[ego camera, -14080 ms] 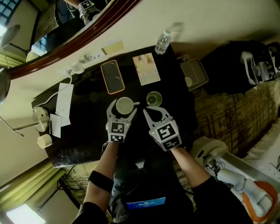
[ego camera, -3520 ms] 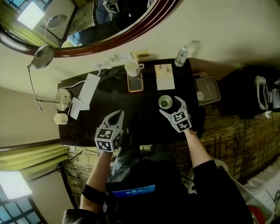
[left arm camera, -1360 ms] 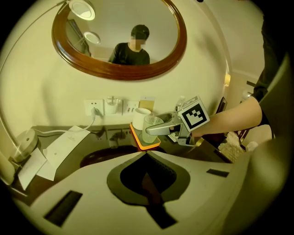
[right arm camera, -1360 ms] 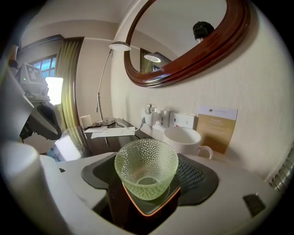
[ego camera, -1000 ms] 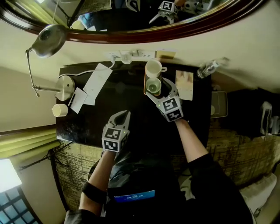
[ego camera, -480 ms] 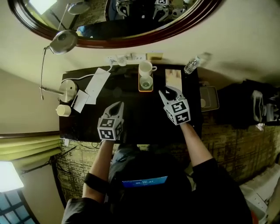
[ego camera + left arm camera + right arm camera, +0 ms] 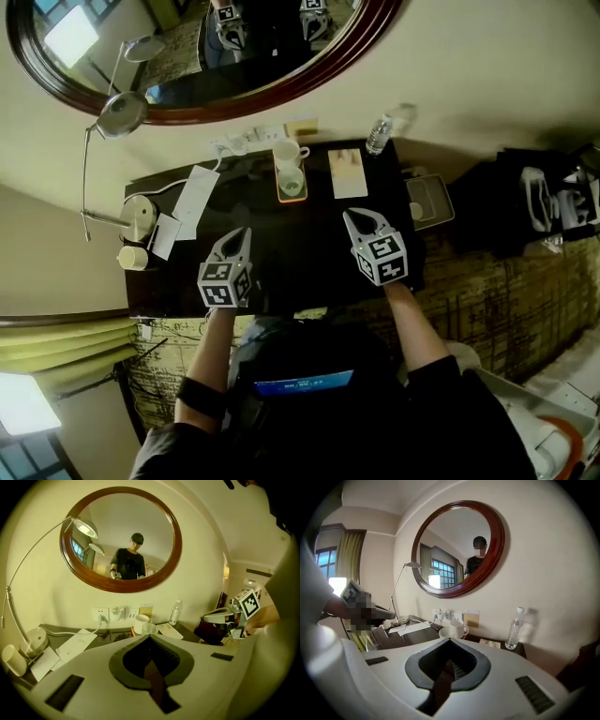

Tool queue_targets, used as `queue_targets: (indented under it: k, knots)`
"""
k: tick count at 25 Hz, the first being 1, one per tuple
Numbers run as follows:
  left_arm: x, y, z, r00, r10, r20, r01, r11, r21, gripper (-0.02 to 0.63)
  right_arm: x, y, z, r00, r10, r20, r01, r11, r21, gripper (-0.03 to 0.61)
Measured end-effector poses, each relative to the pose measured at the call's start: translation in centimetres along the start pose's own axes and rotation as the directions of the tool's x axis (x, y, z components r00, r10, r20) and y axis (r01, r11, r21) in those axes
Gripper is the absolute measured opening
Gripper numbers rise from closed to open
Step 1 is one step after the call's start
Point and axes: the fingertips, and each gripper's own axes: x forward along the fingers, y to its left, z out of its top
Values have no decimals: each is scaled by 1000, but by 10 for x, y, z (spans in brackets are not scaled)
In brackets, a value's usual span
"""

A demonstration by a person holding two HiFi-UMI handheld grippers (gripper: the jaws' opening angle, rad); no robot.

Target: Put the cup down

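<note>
On the orange-rimmed tray (image 7: 280, 196) at the back of the dark table (image 7: 300, 248), a small greenish glass cup (image 7: 292, 182) stands upright in front of a white mug (image 7: 285, 153). The cup (image 7: 446, 633) and mug (image 7: 458, 629) also show in the right gripper view, with nothing holding them. My right gripper (image 7: 354, 218) hovers over the table's near right part, well back from the tray; its jaws are closing tip to tip with nothing between them (image 7: 450, 640). My left gripper (image 7: 240, 234) hangs shut and holds nothing over the near left part (image 7: 149, 637).
A water bottle (image 7: 378, 134) and a booklet (image 7: 348, 173) sit right of the tray. Papers (image 7: 192, 202), a lamp base (image 7: 139, 215) and a small cream cup (image 7: 133, 257) occupy the left end. A round mirror (image 7: 202, 56) hangs above wall sockets (image 7: 242, 142).
My right gripper let go of the glass cup on the tray, drew back toward the near edge and its jaws came together. The left gripper stayed about where it was.
</note>
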Motion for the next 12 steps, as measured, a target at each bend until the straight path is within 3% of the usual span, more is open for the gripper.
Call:
queue_targets:
  k: [4, 12]
  knots:
    - [-11, -4, -1, 1000, 2, -3, -2, 1000, 8, 0, -13, -1, -19, 1000, -17, -5, 17, 998, 59, 15]
    - [-17, -7, 0, 1000, -1, 10, 0, 999, 41, 0, -16, -7, -28, 1000, -14, -7, 15, 996, 86, 15]
